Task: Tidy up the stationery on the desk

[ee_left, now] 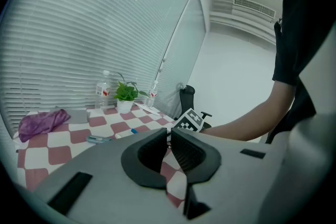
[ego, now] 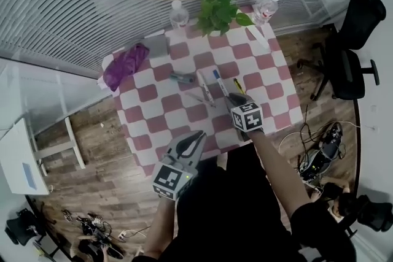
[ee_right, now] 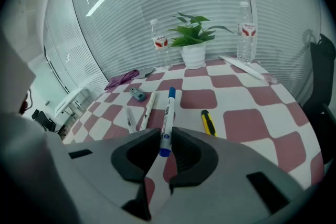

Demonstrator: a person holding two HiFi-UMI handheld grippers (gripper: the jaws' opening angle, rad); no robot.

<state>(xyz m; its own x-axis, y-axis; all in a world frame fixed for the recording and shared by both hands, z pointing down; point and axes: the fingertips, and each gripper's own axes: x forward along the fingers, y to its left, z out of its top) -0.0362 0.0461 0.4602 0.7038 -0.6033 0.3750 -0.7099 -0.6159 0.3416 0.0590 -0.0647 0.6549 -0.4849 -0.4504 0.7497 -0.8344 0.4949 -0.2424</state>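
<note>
Here, right gripper clamped on blue-capped marker, left gripper closed empty at near edge of table.

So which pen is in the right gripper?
The blue-capped white marker, its end clamped in the right gripper; the plain white pens lie loose left of it.

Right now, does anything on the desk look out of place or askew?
Nothing looks spilled or damaged. Two pens and a yellow cutter lie loose at different angles in the middle of the desk, and a purple cloth lies crumpled at one corner.
</note>
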